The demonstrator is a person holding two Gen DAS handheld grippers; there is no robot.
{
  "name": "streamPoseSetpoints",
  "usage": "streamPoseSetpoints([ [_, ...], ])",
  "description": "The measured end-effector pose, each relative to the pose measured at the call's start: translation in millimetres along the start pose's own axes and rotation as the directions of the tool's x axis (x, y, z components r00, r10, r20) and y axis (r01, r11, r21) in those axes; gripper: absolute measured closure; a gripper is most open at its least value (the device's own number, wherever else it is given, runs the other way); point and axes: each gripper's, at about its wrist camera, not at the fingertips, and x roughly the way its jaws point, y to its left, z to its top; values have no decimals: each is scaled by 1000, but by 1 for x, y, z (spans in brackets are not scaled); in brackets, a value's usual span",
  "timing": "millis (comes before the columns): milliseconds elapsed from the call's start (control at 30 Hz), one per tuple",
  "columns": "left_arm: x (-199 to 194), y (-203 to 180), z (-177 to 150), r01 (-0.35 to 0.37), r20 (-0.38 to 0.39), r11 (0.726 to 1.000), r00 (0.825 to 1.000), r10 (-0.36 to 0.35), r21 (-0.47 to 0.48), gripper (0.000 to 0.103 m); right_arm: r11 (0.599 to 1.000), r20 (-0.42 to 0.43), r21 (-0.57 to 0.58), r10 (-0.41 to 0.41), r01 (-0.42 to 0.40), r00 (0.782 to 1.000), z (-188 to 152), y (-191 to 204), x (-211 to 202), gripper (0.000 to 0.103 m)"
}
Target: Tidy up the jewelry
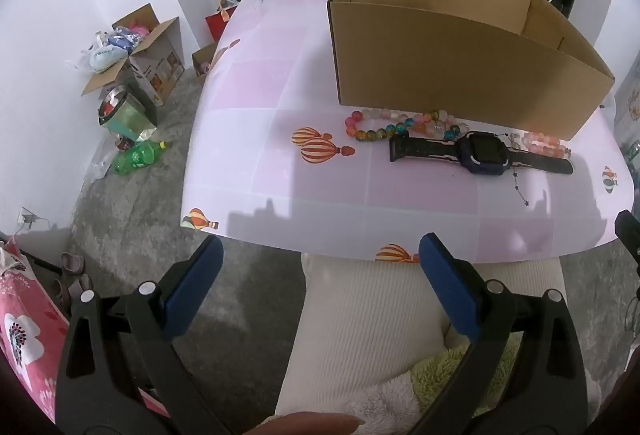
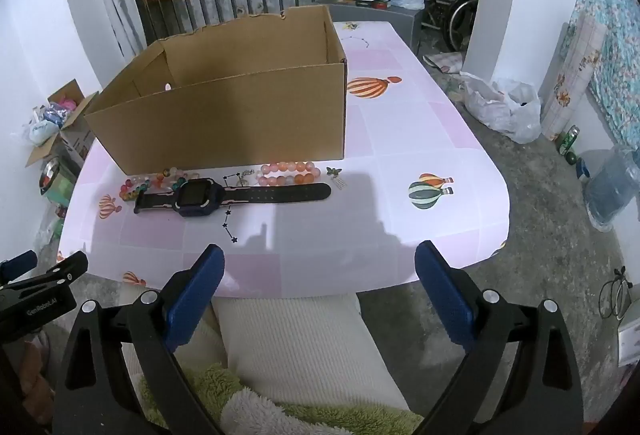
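Jewelry sits in a row on the pink table (image 2: 400,139), right in front of the open cardboard box (image 2: 240,115): multicolour bead bracelet (image 1: 380,125) at one end, dark smartwatch (image 2: 200,196) laid flat w/ strap stretched out, pinkish-orange bead bracelet (image 2: 290,173) touching the box side, small charm (image 2: 334,173) just beside it. Both grippers hang near the table edge over the person's lap, well short of the items. Left gripper (image 1: 320,287) jaws wide apart, nothing btwn them; right gripper (image 2: 320,287) same.
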Motion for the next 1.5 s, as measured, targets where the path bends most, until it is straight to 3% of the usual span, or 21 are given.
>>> streamPoseSetpoints([
  [1500, 4, -1, -4, 9, -1, 1000, 1000, -9, -3, 8, 1000, 10, -5, -3, 4, 1000, 0, 1, -2, 9],
])
